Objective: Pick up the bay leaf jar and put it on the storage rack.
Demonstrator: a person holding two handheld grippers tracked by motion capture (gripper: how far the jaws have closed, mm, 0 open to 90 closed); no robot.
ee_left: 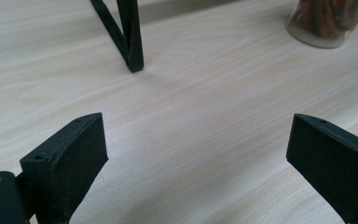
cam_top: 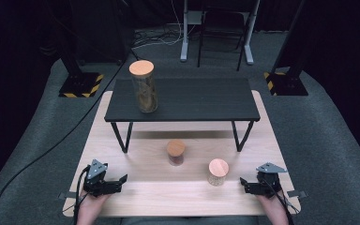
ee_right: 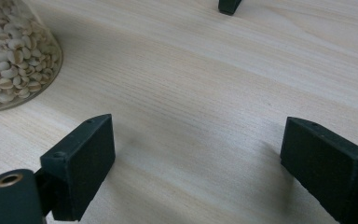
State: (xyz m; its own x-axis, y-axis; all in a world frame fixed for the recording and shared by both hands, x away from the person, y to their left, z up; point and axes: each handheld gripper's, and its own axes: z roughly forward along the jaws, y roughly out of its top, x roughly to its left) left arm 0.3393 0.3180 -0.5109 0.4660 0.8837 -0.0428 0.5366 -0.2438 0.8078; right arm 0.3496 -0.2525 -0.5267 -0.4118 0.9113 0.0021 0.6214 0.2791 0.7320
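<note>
We find 2 small glass jars with round wooden lids standing upright on the pale wooden table, both apart from either tool; the jar of pale beans sits at lower centre-right of the high view, the jar of reddish-brown sticks just above and left of it, near centre. A 3rd, taller jar stands on the black shelf at upper left of centre.

The right gripper rests at lower right, jaws spread and empty, pointing toward frame left; the bean jar lies directly along that line, near but not touching. In the right gripper view the same bean jar sits at upper left, off the gap between the jaws, so we judge a slight swing toward it is needed.

The left gripper rests at lower left, jaws released and holding nothing, aimed toward frame right; the stick jar lies up and right of it, farther off. In the left gripper view that jar shows at upper right, past the shelf leg.

Both jars stand with their long axis vertical; we judge the right hand nearer the bean jar, and the left hand the better placed for the stick jar.
</note>
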